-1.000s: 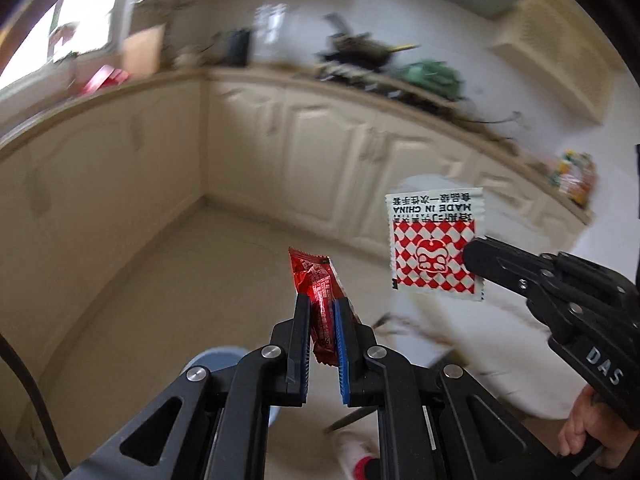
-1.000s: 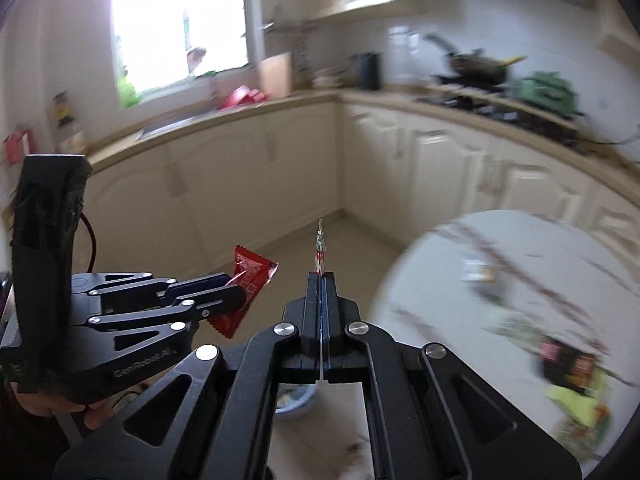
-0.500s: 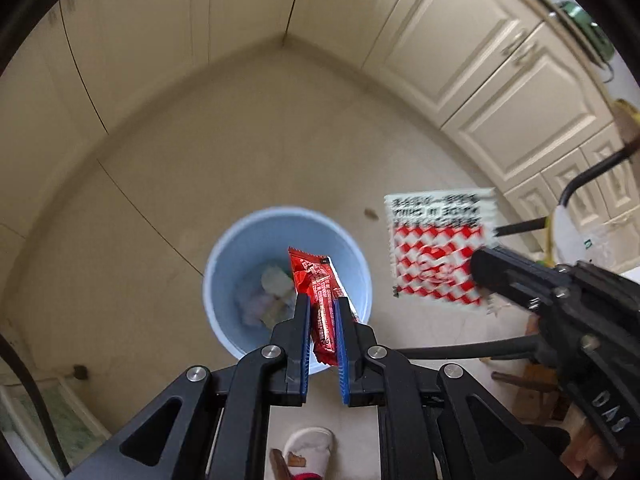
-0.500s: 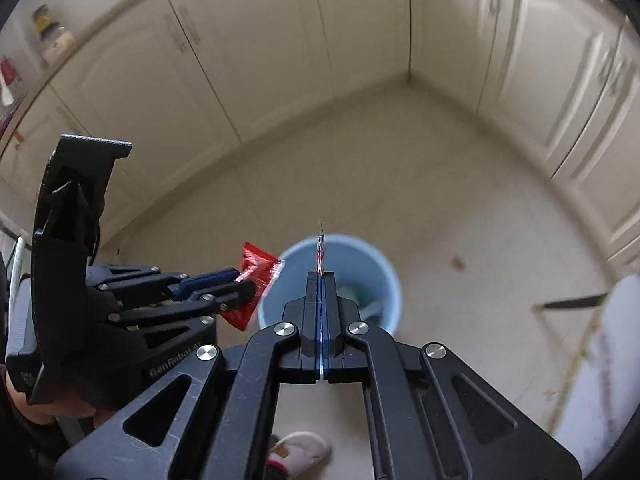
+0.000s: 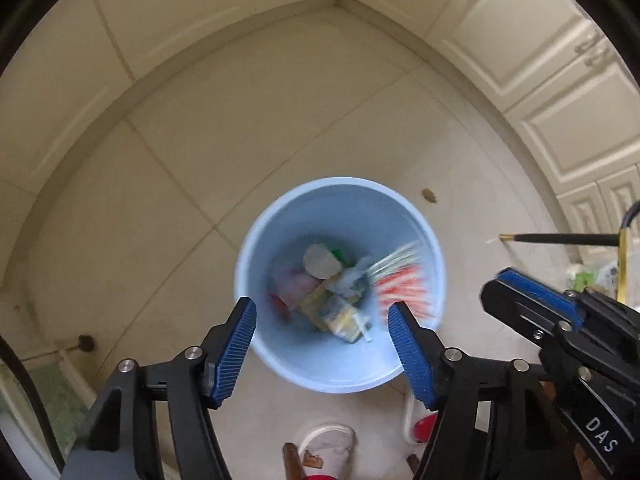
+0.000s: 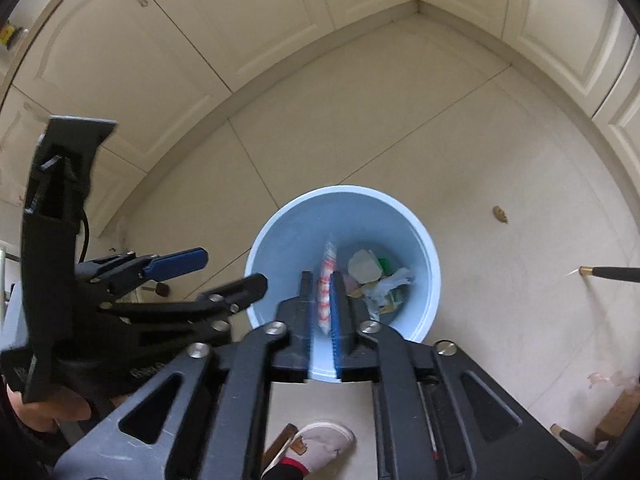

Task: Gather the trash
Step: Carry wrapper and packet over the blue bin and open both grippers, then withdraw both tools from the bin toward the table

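Hand-held gripper on the left hangs over the blue bin with its jaws opening and nothing between them. The bin sits at lower centre of both frames, already holding a heap of scraps. The right hand-held gripper also points down into the bin; its jaws are opening too, standing a little apart, and the red-and-white packet is between them, edge-on and blurred. In the left wrist view the same packet shows as a streaked smear against the bin's right inner wall, so it seems to be dropping free rather than pinched.

The step in hand looks like the release of collected trash into the bin. Judging by this, the next move calls for letting the right jaws part enough to clear the packet, checking that it lands inside the rim, then lifting both tools away to fetch more litter. A slippered foot stands just below the bin.
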`<action>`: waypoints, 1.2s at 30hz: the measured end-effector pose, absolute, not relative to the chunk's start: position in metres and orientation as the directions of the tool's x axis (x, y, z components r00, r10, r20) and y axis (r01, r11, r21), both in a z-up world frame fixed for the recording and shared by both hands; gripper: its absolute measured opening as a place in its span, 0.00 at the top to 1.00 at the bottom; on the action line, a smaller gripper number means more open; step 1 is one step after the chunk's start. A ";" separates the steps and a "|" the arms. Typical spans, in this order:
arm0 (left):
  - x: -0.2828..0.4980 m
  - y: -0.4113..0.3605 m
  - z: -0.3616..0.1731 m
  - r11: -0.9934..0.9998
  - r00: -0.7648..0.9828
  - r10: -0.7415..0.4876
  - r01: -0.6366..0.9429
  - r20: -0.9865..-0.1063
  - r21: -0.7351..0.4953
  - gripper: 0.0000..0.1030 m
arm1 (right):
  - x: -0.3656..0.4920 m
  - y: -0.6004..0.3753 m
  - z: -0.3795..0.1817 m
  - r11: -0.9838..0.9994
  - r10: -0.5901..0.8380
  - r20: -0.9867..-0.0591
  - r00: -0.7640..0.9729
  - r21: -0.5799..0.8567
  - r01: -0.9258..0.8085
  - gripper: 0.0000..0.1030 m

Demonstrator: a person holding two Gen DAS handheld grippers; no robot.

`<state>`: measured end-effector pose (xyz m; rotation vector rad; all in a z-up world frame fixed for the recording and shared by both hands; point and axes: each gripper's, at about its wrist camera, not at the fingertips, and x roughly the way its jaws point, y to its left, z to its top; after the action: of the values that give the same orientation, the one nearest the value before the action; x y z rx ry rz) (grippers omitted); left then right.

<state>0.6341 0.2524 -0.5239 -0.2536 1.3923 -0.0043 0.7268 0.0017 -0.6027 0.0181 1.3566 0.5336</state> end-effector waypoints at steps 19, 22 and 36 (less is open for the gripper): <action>0.447 0.224 -0.225 0.970 0.663 -0.022 -0.168 -0.748 -0.178 0.05 | 0.605 -0.015 -0.330 0.929 0.282 -0.766 0.578 0.067 -0.364 0.02; 0.406 0.192 -0.170 0.979 0.765 -0.025 -0.111 -0.643 -0.170 0.01 | 0.571 -0.036 -0.275 0.942 0.262 -0.686 0.678 0.031 -0.333 0.00; 0.194 0.030 -0.114 0.996 0.984 -0.015 -0.001 -0.178 -0.089 0.01 | 0.386 -0.110 -0.075 0.990 0.080 -0.272 0.959 -0.087 -0.107 0.00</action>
<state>0.1936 0.0304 -0.1144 -0.0891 0.1800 -0.0074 0.3856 -0.1105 -0.0747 -0.1015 0.2710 0.0946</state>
